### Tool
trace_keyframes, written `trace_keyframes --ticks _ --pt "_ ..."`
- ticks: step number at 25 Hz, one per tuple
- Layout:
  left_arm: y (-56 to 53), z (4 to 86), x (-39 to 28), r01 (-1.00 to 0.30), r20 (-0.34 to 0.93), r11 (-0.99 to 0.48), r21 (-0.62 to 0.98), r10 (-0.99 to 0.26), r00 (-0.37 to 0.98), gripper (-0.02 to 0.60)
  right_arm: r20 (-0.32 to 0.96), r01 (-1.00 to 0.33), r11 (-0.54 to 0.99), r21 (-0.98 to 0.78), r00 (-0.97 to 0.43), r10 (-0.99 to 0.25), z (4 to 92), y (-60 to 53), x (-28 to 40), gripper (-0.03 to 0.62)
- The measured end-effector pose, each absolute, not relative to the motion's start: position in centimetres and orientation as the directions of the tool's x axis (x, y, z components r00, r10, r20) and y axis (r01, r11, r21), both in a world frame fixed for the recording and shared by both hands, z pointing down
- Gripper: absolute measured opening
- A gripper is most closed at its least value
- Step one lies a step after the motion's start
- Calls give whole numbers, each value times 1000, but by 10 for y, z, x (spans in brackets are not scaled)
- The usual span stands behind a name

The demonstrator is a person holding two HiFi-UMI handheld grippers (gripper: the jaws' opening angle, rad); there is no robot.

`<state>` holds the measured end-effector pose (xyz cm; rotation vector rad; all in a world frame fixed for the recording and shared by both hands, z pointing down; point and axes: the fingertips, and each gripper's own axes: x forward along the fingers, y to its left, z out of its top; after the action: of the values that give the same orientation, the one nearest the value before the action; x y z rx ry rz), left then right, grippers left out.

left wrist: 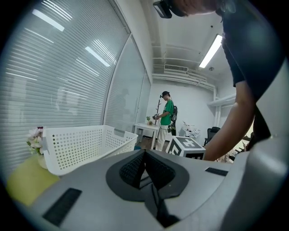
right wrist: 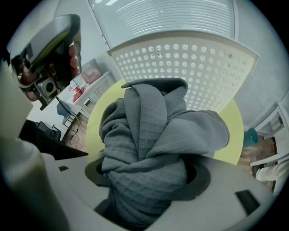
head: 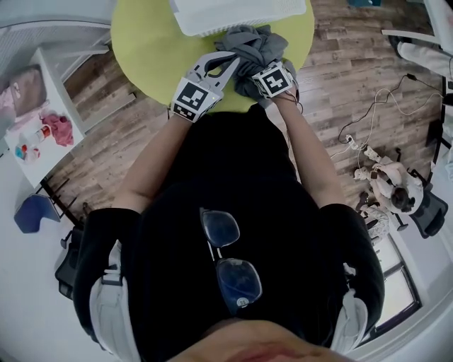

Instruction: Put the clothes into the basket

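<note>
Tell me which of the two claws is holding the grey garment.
The right claw: it is shut on the bunched grey garment. The left claw is shut too, but with nothing between its jaws.

you are leaning over the round yellow table [head: 141, 42], holding both grippers at its near edge. the right gripper [head: 265, 71] is sitting tip-deep in the grey cloth [head: 258, 42], which is lying bunched against the white basket [head: 212, 18]. the left gripper [head: 225, 63] is hovering just left of the cloth. glasses [head: 228, 258] are hanging on your black shirt [head: 212, 162]. cables [head: 368, 120] are lying on the floor [head: 333, 63].
</note>
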<state>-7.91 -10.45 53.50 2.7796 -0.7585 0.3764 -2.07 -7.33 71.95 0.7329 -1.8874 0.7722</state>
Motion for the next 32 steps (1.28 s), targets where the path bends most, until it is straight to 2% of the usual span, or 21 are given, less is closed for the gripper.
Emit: trace_keyframes --ticks 9,17,22,32 --pt "-106 496 -95 -544 246 -827 141 -503 829 9 895 -657 725 -209 -427 -129 651 -70 -39 344" --pt "-104 447 -109 -577 215 -810 107 -548 808 11 914 -503 850 -156 -401 -69 595 -62 -52 344" --pt "-108 421 -108 -562 166 -808 178 -538 826 9 898 -453 883 -118 -428 -99 554 -75 -56 344" --pt "-130 384 -115 -607 137 -786 117 -592 794 9 888 -360 933 -24 -437 -145 496 -118 -55 344"
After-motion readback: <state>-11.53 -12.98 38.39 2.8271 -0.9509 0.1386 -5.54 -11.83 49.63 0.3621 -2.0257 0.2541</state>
